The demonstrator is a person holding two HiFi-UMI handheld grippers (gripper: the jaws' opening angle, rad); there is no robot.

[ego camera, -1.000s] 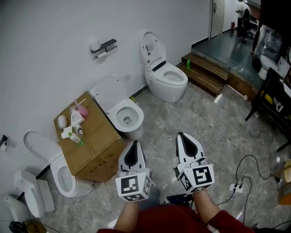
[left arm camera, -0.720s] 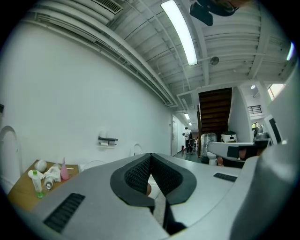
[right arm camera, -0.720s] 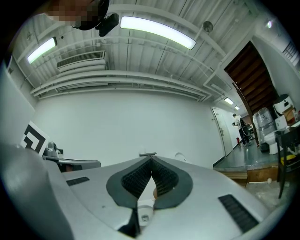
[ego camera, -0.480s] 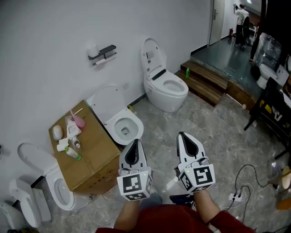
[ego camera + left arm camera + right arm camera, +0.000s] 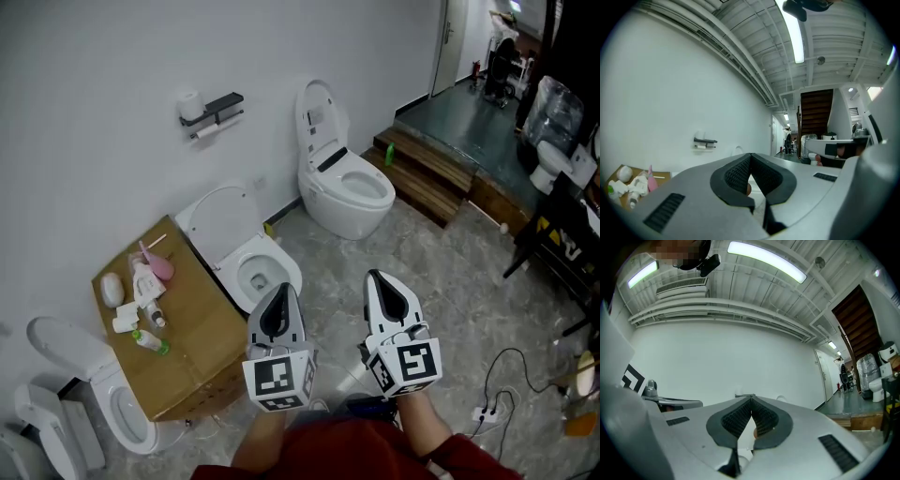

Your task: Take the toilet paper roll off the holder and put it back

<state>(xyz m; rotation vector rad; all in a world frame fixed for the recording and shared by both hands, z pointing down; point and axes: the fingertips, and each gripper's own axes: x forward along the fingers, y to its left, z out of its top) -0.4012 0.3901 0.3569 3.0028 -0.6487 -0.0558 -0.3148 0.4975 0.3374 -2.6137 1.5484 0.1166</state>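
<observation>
A black wall holder (image 5: 217,105) hangs on the white wall above the toilets. One white toilet paper roll (image 5: 191,102) stands at its left end, and another white roll (image 5: 207,130) lies on the bar beneath. The left gripper view shows the holder (image 5: 705,141) small and far ahead. In the right gripper view only a bit of the holder (image 5: 745,394) peeks over the jaw tips. My left gripper (image 5: 278,294) and right gripper (image 5: 381,282) are held side by side low in the head view, far short of the wall. Both are shut with nothing between the jaws.
A cardboard box (image 5: 187,323) with bottles and toiletries stands between white toilets (image 5: 253,267); another toilet (image 5: 349,187) stands further right. Wooden steps (image 5: 427,164) rise at the right, and a power strip with cables (image 5: 487,411) lies on the marble floor.
The whole view has advanced toward the wall: the box and the toilets have slid left and down in the head view. Both grippers keep their place and stay shut.
</observation>
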